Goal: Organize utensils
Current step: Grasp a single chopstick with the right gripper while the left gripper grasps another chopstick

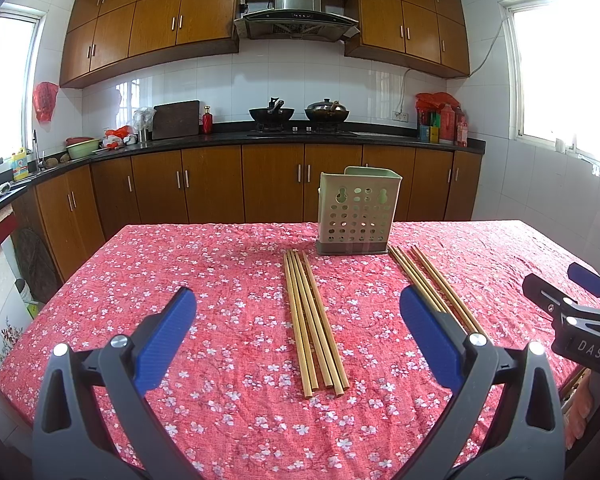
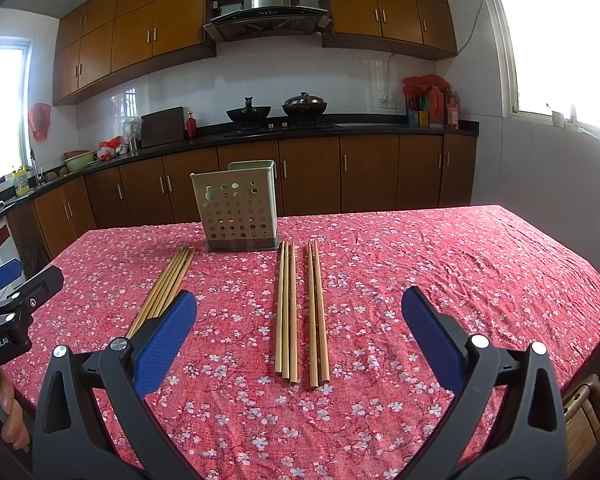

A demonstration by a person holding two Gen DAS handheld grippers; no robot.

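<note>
Both claws wide, empty. Left gripper (image 1: 298, 334) lowered astride chopstick bundle (image 1: 314, 324), closed mid-length; perforated holder (image 1: 358, 216) probably empty.

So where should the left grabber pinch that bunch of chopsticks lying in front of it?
Probably near the middle of the chopstick bundle, coming straight down from above with the left gripper. The sticks lie flat on the tablecloth, lengthwise between the open jaws, so closing across them should gather them together.

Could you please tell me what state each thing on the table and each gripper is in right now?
Left gripper: open, empty.
Right gripper: open, empty.
Holder: upright, no chopsticks showing above its rim.
Left chopsticks: flat on cloth.
Right chopsticks: flat, two small groups.
</note>
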